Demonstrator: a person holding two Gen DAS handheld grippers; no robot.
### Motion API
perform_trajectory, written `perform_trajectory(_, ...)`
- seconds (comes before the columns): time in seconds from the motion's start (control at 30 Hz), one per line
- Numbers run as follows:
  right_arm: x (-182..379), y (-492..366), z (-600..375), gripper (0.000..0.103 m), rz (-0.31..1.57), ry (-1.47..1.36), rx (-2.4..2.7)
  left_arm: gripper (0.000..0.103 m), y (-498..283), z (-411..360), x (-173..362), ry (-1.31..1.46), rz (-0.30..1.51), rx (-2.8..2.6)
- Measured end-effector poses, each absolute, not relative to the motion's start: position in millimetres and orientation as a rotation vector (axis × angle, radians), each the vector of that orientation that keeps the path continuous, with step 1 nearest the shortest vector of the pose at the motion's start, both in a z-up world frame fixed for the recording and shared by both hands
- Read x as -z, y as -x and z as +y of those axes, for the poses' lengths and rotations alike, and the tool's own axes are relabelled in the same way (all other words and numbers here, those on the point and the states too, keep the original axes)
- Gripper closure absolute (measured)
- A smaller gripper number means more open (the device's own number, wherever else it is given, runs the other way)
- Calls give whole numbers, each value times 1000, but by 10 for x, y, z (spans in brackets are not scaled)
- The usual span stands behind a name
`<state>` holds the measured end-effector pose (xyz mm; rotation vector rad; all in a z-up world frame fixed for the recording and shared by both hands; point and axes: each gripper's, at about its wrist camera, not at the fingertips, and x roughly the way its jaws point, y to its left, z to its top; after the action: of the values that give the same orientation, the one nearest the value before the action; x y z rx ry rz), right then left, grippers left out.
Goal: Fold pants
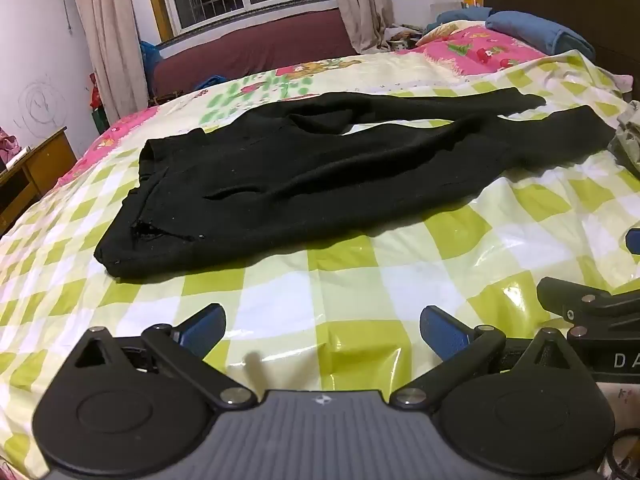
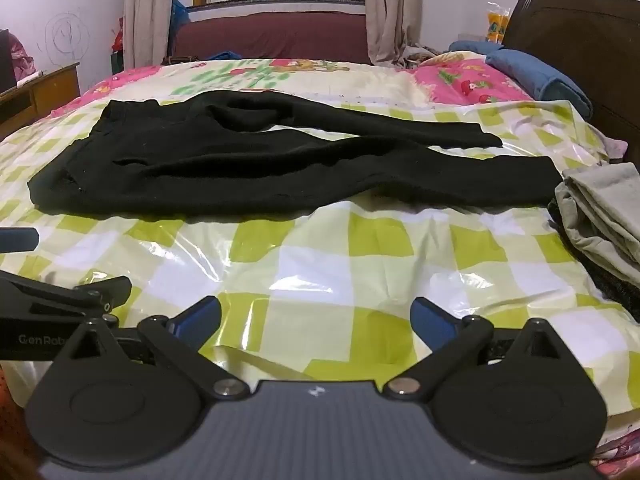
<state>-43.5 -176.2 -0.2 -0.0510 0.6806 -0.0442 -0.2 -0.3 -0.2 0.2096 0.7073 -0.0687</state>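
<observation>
Your left gripper [image 1: 322,330] and right gripper [image 2: 316,322] both hover low over the near edge of the bed, jaws spread wide with nothing between the blue pads, side by side and tilted downward. Under them lies a glossy green-and-white checked cover [image 2: 320,264], slick-looking and wrinkled.

Beyond that, toward the middle of the bed, the black pants [image 1: 304,176] lie flat and unfolded: waistband to the left, both legs running right and splitting apart toward the far right. The fabric looks soft, limp and fairly light (likely a knit), so expect it to sag and drag rather than hold shape, and it may slide easily on the shiny cover. A sensible hold seems to be the waistband's near corner with your left and the near leg's cuff with your right.

The left wrist view shows the waistband's open edge and a small ragged spot near its front corner. Only the right wrist view shows the folded grey-green clothing [image 2: 600,208] clearly, stacked just beside the near cuff.
</observation>
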Motion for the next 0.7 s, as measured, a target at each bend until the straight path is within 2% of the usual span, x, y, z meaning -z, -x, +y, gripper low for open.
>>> perform_trajectory(0.7,17,425,-1766,3,685,49,42,0,19,-15,-12,-216,704,65)
